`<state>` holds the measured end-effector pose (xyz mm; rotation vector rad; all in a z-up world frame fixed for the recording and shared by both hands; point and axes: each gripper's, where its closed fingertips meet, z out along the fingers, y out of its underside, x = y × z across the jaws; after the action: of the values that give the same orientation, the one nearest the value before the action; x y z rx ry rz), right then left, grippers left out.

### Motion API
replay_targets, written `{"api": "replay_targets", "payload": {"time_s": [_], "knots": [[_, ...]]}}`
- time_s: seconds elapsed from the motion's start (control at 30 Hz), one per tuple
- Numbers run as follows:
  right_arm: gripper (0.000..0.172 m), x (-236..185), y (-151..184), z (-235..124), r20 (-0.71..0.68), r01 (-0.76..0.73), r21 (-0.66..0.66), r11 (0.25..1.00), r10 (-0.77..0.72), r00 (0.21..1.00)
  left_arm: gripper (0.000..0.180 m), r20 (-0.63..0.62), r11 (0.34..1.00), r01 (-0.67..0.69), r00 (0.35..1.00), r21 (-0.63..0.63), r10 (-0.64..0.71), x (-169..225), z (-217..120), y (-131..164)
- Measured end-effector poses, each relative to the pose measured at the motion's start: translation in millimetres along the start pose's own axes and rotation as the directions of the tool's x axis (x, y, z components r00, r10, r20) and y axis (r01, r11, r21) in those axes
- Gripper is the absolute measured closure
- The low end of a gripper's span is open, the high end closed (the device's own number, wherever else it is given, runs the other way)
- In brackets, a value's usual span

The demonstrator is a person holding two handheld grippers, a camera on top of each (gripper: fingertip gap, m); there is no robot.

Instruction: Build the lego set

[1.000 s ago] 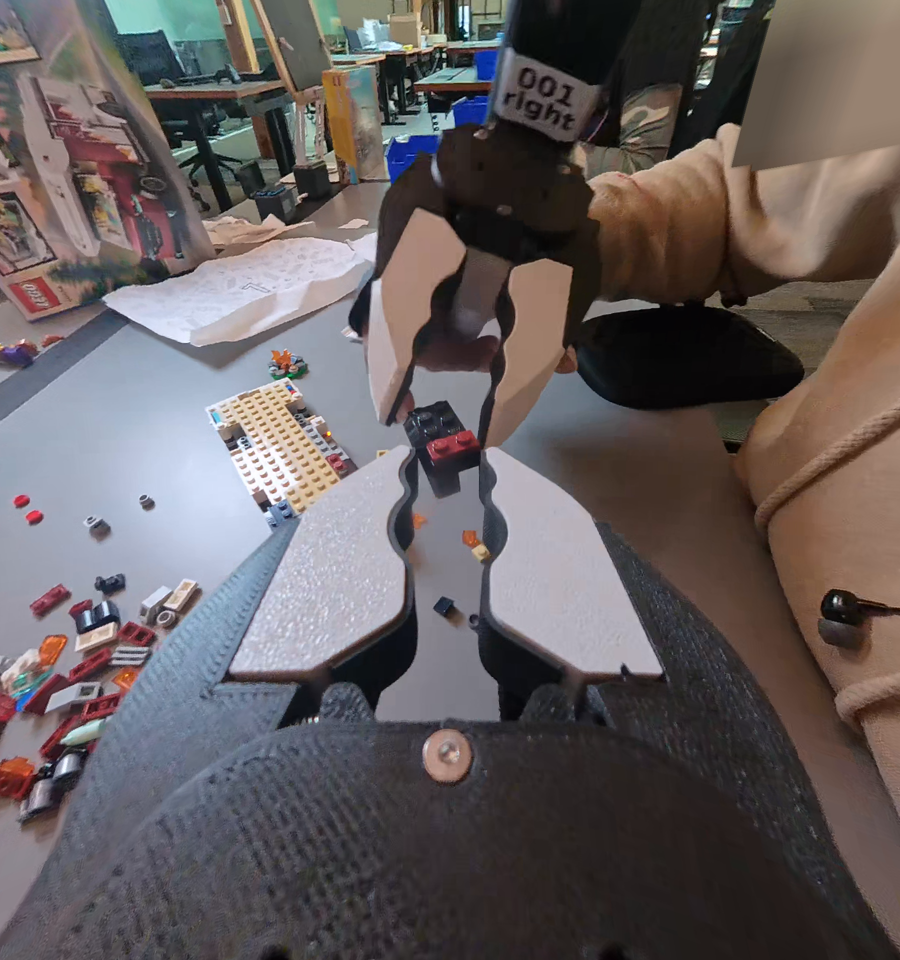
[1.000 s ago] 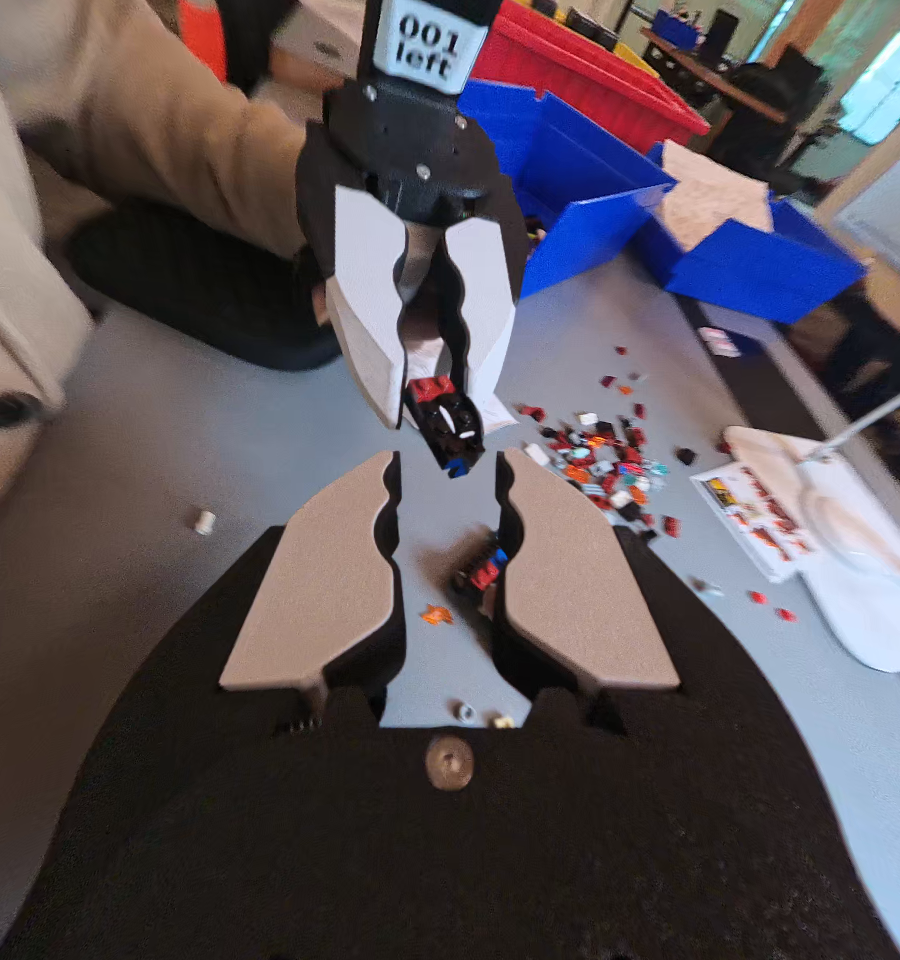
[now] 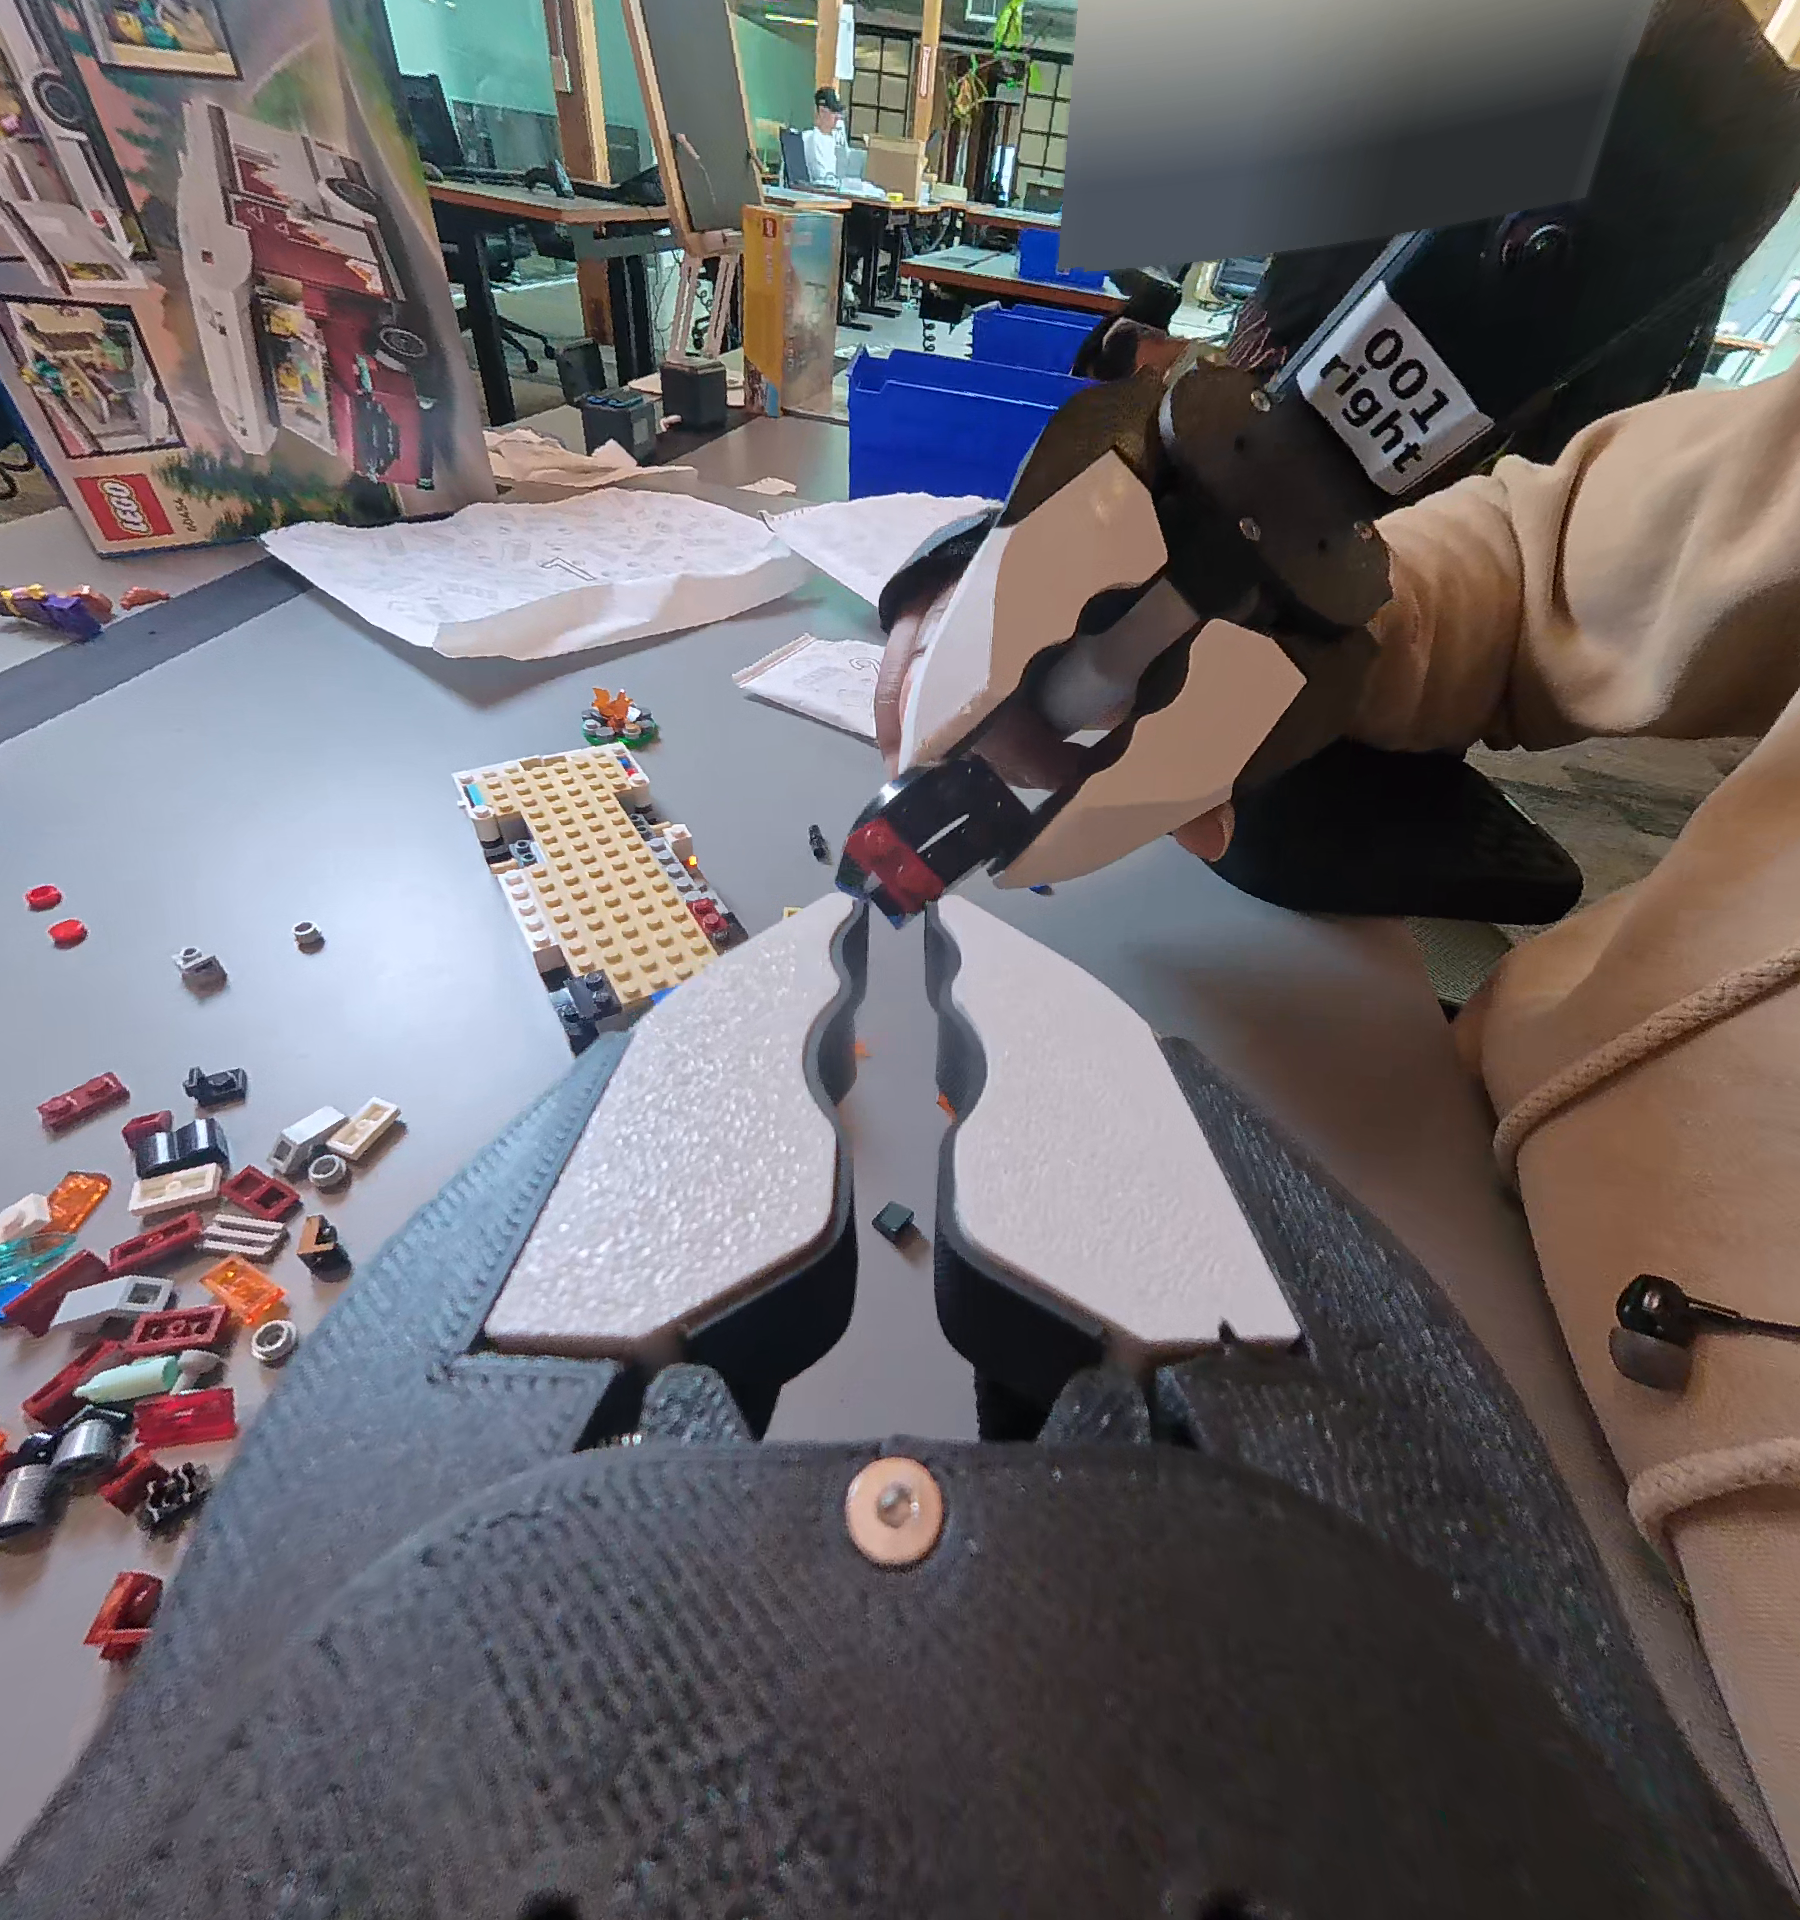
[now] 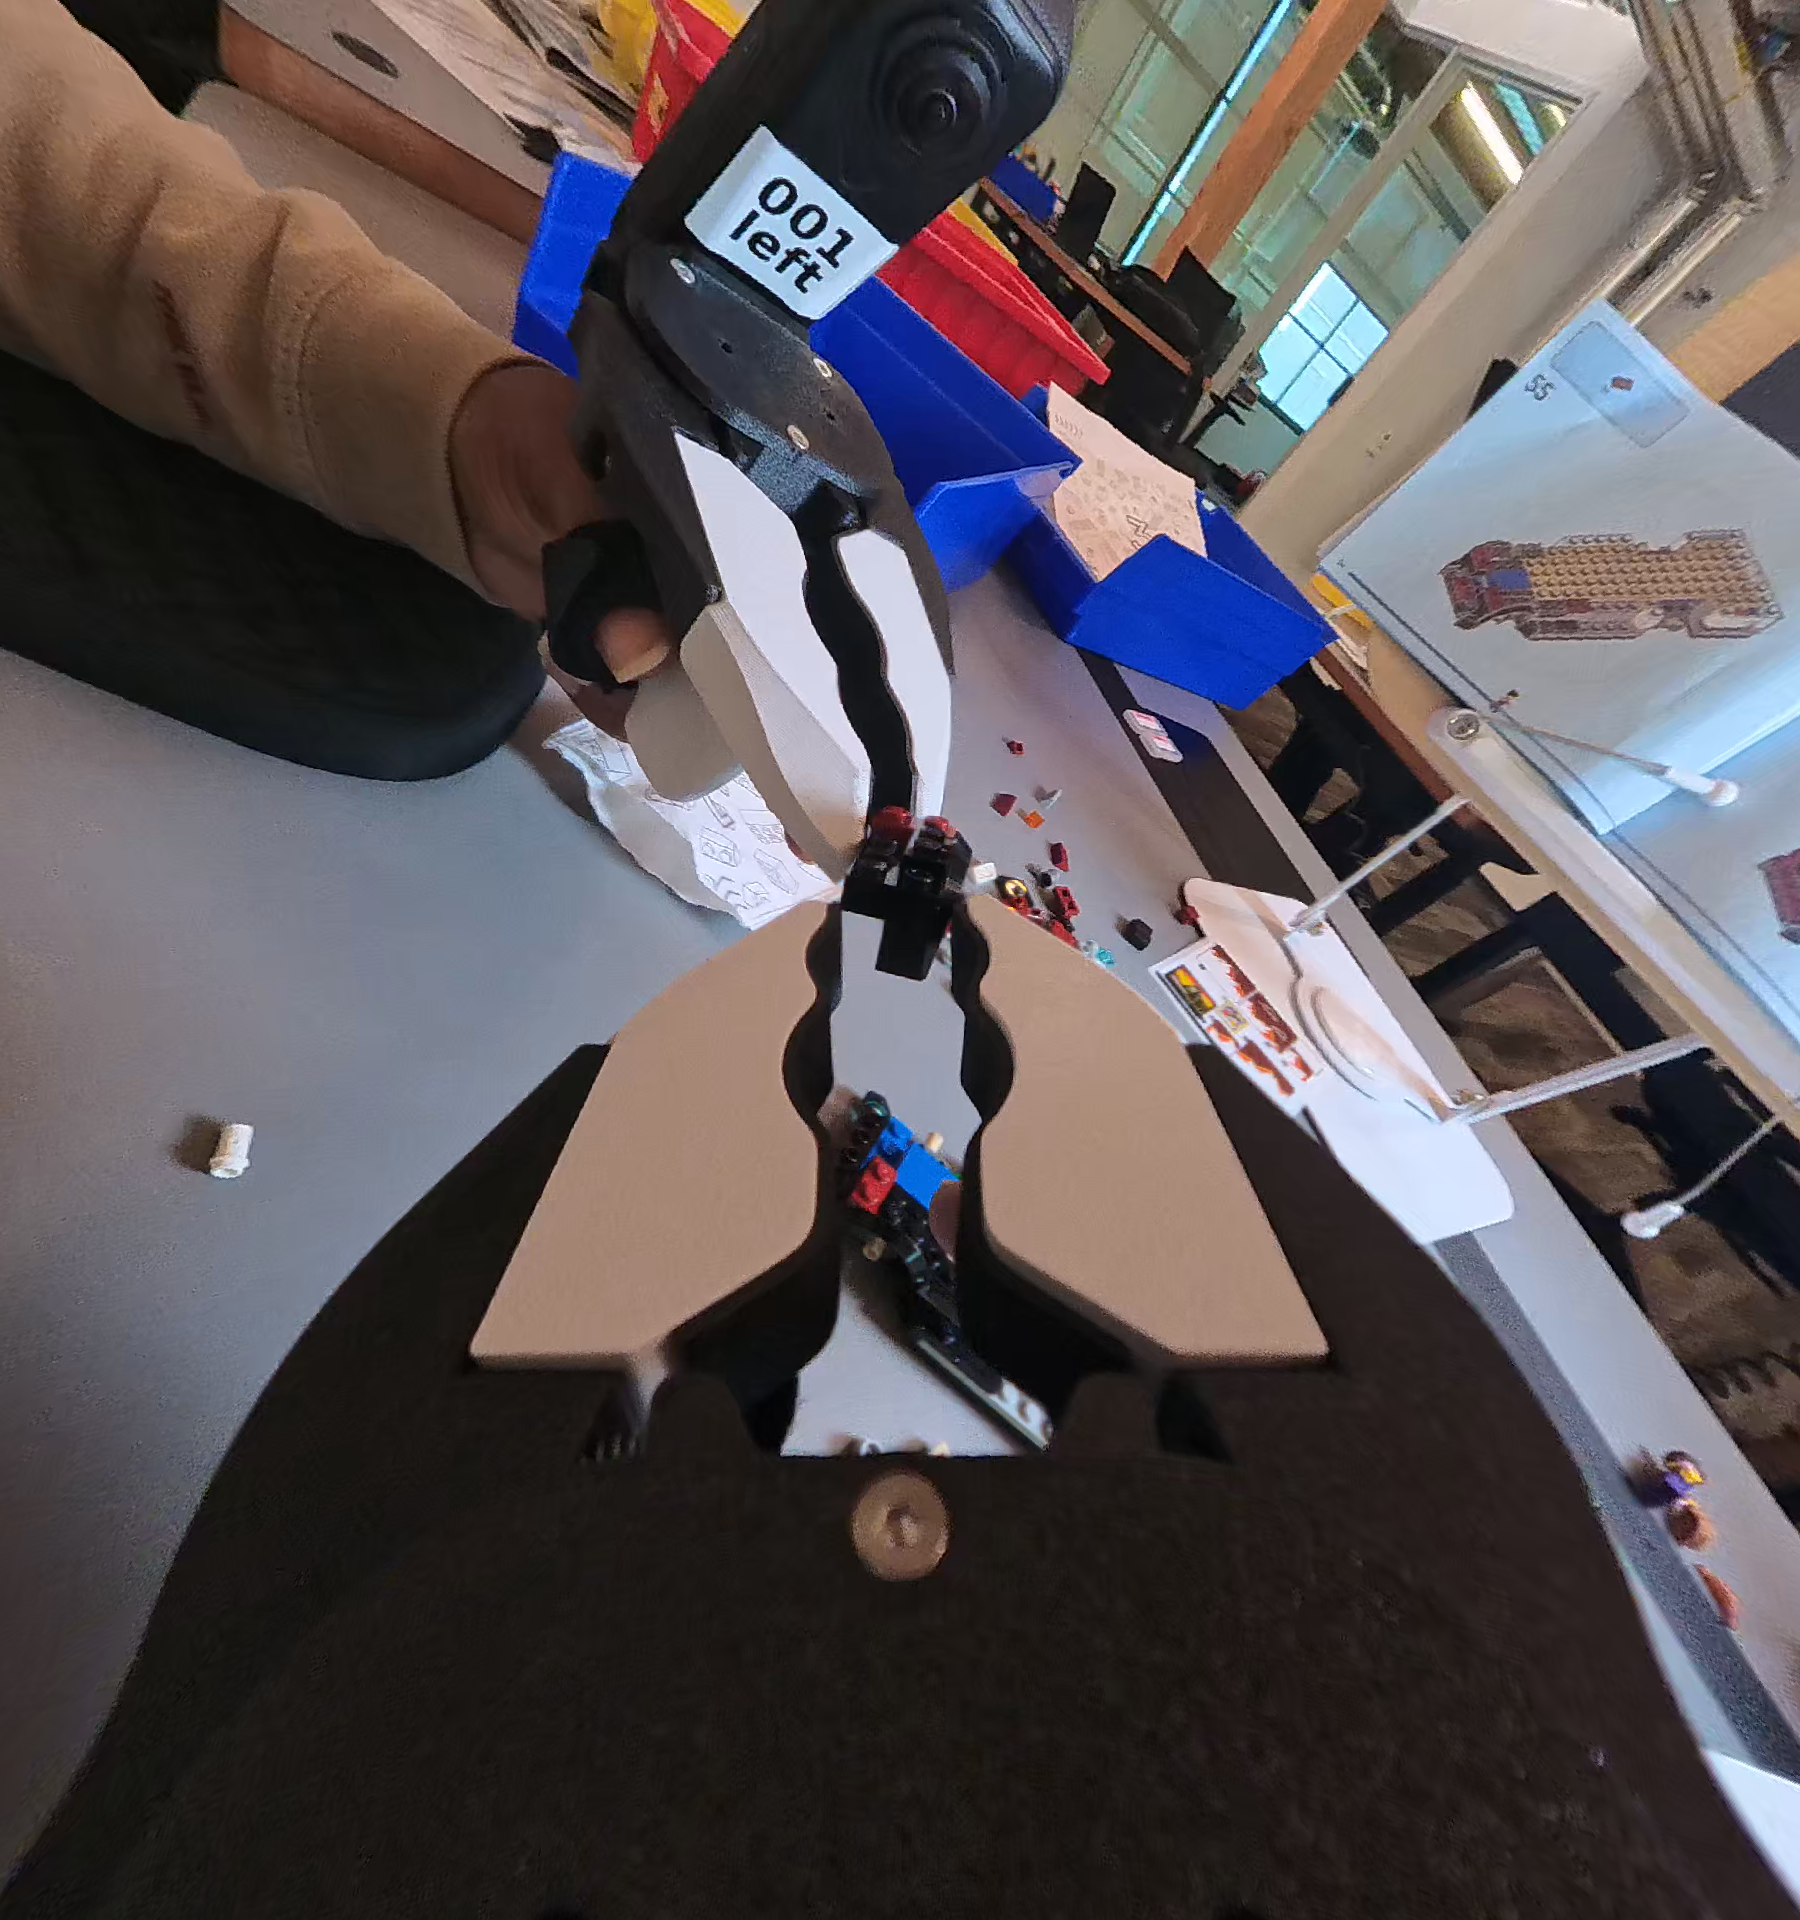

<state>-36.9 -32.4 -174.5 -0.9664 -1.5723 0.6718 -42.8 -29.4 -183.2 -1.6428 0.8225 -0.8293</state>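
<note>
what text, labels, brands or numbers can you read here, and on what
I won't quote writing; these things bear it:
white label on the right gripper: legible
white label on the left gripper: legible
toy set box, red logo: legible
instruction page, corner number: legible
sticker sheet: too small
printed paper: too small

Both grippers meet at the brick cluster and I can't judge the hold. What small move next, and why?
Probably ease the left gripper slightly forward: the right gripper clamps the black-and-red brick cluster, while only its corner sits between the left fingertips.
</note>
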Motion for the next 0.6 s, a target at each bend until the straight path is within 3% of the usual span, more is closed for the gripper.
{"api": "replay_targets", "payload": {"time_s": [0.23, 0.37, 0.6], "knots": [[0.153, -3.2, -2.3, -0.4, 0.028, -0.062, 0.045, 0.997, 0.061, 0.998, 0.173, -0.008, 0.999, 0.043, 0.999, 0.018, -0.043, -1.7, -1.0, -1.1], [0.161, -2.6, -0.1, 1.7, 0.004, -0.075, 0.045, 0.996, 0.075, 0.997, 0.155, -0.048, 0.997, 0.068, 0.997, 0.041, -0.066, 2.3, -0.9, -4.2], [0.162, -8.6, -2.8, 2.8, 0.068, -0.204, 0.063, 0.977, 0.2, 0.977, 0.143, -0.027, 0.997, -0.077, 0.997, 0.017, 0.077, 9.8, 0.6, -2.3]]}}
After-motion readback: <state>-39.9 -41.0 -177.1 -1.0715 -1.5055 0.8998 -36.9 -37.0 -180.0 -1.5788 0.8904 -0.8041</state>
